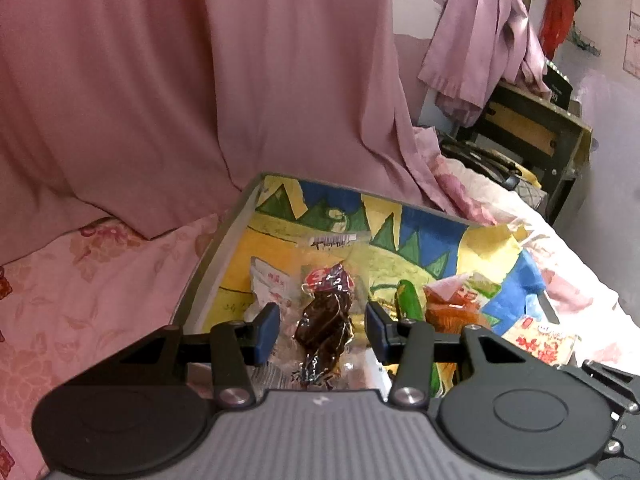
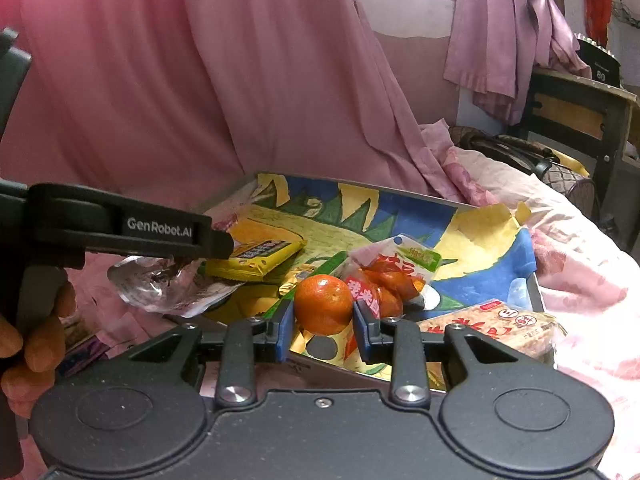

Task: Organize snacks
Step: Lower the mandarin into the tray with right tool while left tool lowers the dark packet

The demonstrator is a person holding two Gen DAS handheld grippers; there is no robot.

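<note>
My left gripper (image 1: 322,330) is closed on a clear packet of dark brown meat snack (image 1: 324,328), holding it by its plastic edges above the colourful tray (image 1: 320,220). The same packet (image 2: 168,284) hangs under the left gripper's finger (image 2: 160,232) in the right wrist view, at the tray's left edge. My right gripper (image 2: 323,326) is shut on a small orange (image 2: 323,304) and holds it over the tray's near part. A yellow packet (image 2: 256,258), a red and green snack bag (image 2: 392,276) and a cracker pack (image 2: 492,328) lie in the tray.
The tray (image 2: 480,240) sits on a pink flowered bedspread (image 1: 100,280). A pink curtain (image 1: 200,80) hangs right behind it. A dark desk (image 1: 536,128) and a black bag (image 1: 480,160) stand at the far right.
</note>
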